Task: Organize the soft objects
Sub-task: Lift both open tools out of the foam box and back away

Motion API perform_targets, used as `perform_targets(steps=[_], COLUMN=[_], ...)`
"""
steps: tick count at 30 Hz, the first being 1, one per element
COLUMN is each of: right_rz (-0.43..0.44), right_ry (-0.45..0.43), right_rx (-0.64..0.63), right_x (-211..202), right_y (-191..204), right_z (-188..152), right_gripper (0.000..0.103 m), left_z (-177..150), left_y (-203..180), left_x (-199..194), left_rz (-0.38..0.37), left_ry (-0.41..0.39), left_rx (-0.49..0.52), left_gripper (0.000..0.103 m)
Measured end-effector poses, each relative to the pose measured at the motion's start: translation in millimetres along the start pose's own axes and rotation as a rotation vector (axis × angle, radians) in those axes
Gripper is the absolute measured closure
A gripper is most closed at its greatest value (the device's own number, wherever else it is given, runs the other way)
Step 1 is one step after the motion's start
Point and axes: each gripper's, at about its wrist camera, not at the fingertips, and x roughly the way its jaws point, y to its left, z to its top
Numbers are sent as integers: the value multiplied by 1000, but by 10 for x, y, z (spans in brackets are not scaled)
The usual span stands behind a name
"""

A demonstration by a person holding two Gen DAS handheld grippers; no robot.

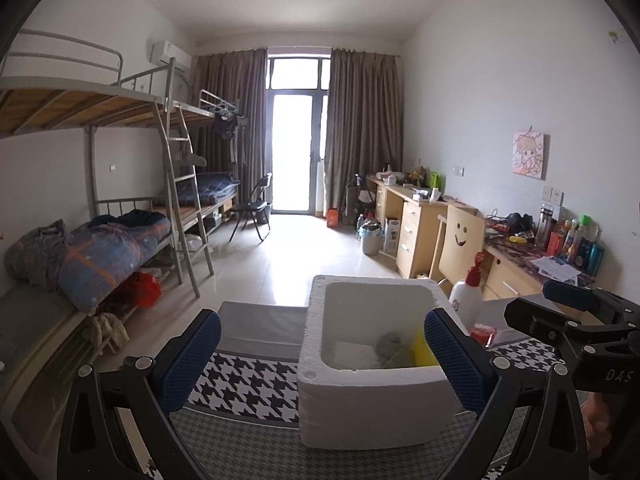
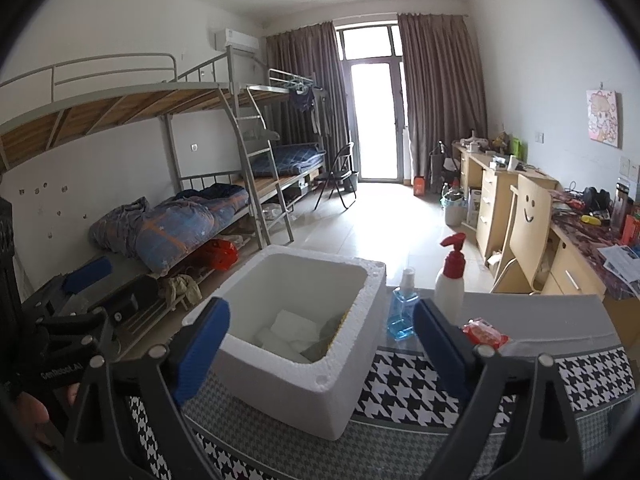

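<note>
Hiding most contents, foam box (image 1: 372, 400) wall, yellow item (image 1: 424, 346) half-seen, grey lump (image 1: 390, 344) unclear

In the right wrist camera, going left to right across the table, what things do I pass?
White foam box → blue liquid bottle → white pump bottle with red top → red packet.

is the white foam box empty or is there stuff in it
Not empty. The foam box has no lid, and white pieces plus something yellow lie inside.
</note>
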Motion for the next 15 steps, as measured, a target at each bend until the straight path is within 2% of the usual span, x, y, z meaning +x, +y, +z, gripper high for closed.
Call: perform_targets(steps=[15], right_rz=[-27], right_ry=[-56], right_rx=[17], right_x=[-307], right_y=[-51], right_z=[-167], right_gripper=[1], left_z=[-122], left_y=[-115], left_x=[-300], left_rz=[-29], left_ry=[-46], left_rx=[23], left_gripper=[1])
